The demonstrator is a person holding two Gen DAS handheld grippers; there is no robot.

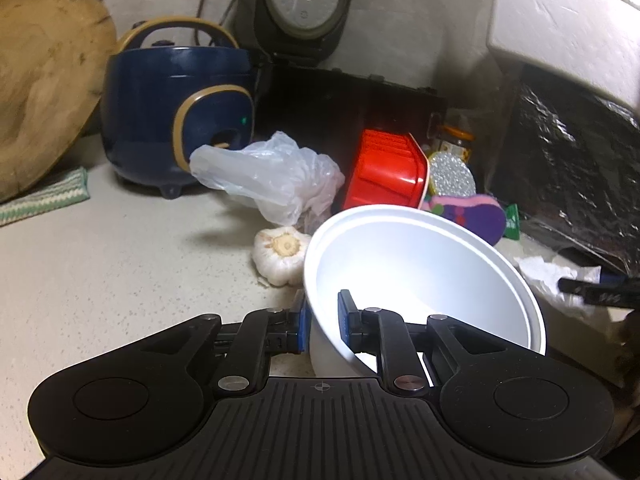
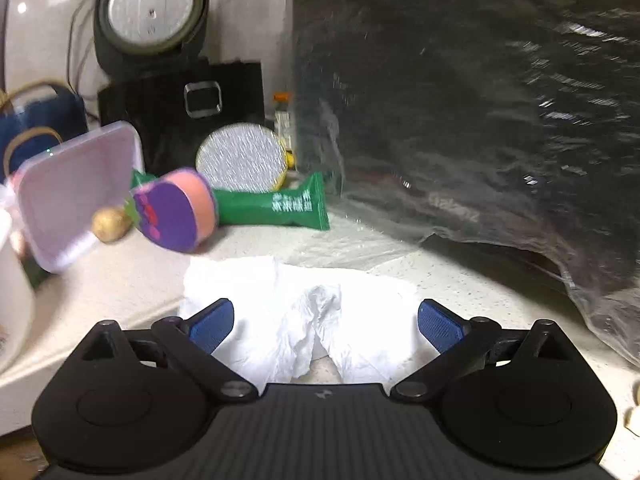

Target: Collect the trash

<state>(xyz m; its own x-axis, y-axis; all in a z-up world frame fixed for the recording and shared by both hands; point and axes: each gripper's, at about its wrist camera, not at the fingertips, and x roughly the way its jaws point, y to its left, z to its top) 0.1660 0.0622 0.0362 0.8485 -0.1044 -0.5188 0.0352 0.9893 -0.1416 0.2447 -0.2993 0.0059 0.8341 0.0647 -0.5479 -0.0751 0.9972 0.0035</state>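
My left gripper (image 1: 323, 320) is shut on the near wall of a white bowl (image 1: 420, 272), one blue pad inside and one outside, and the bowl tilts toward the camera. To its right lies a crumpled white tissue (image 1: 552, 280). In the right wrist view my right gripper (image 2: 326, 326) stands open just above that tissue (image 2: 304, 304), which lies flat on the counter between the spread pads; the pads do not touch it. A green snack wrapper (image 2: 272, 206) lies behind the tissue. A clear plastic bag (image 1: 268, 176) sits left of the bowl, beyond it.
A garlic bulb (image 1: 280, 256) lies beside the bowl. Behind are a blue rice cooker (image 1: 176, 116), a red container (image 1: 384, 168), a purple sponge (image 2: 176, 212) and a round scourer (image 2: 240, 158). A plastic-covered microwave (image 2: 480, 100) walls off the right side.
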